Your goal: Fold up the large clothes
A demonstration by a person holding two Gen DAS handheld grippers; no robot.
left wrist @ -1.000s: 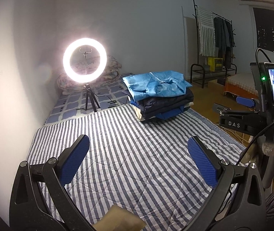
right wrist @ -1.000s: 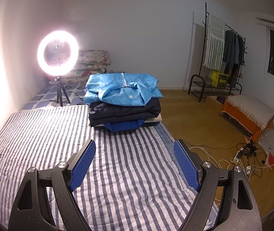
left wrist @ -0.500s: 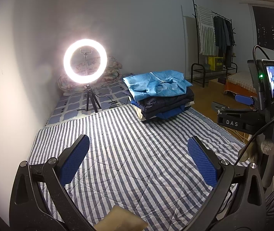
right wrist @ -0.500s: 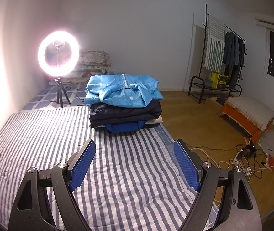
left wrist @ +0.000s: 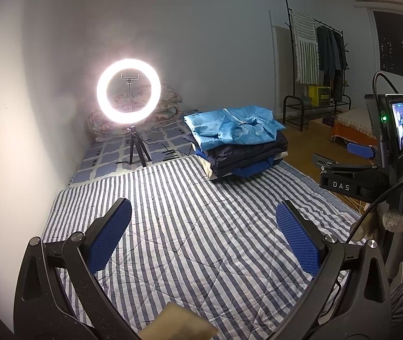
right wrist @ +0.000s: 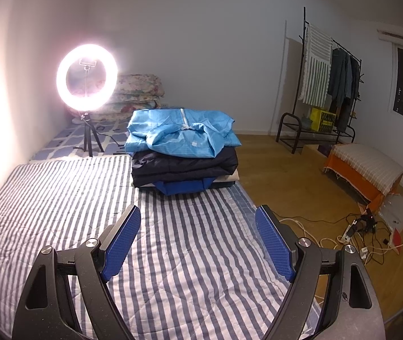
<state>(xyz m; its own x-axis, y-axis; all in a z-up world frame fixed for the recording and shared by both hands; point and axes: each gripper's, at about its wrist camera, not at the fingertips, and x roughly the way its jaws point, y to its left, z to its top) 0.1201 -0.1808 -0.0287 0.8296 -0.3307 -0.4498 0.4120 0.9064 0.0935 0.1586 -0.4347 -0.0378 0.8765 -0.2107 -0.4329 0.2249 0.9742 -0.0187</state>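
A stack of folded clothes (left wrist: pixel 241 147) (right wrist: pixel 184 155) rests at the far end of a striped quilt (left wrist: pixel 190 226) (right wrist: pixel 59 198); a light blue garment (left wrist: pixel 235 127) (right wrist: pixel 181 133) lies on top, with dark navy and bright blue pieces under it. My left gripper (left wrist: pixel 203 221) hovers open above the quilt, well short of the stack, with nothing between its blue pads. My right gripper (right wrist: pixel 198 223) is open too and holds nothing, with the stack straight ahead. In the left wrist view the right gripper (left wrist: pixel 340 158) and its lit screen (left wrist: pixel 400 127) show at the right edge.
A lit ring light on a tripod (left wrist: pixel 129 90) (right wrist: pixel 86 78) stands at the back left before folded floral bedding (right wrist: pixel 136 93). A clothes rack (right wrist: pixel 329 85), a low orange bench (right wrist: pixel 363 170) and power cables (right wrist: pixel 366 226) occupy the wooden floor on the right.
Both grippers have drifted back slightly, so the stack sits a little lower and further off in view. Both stay open.
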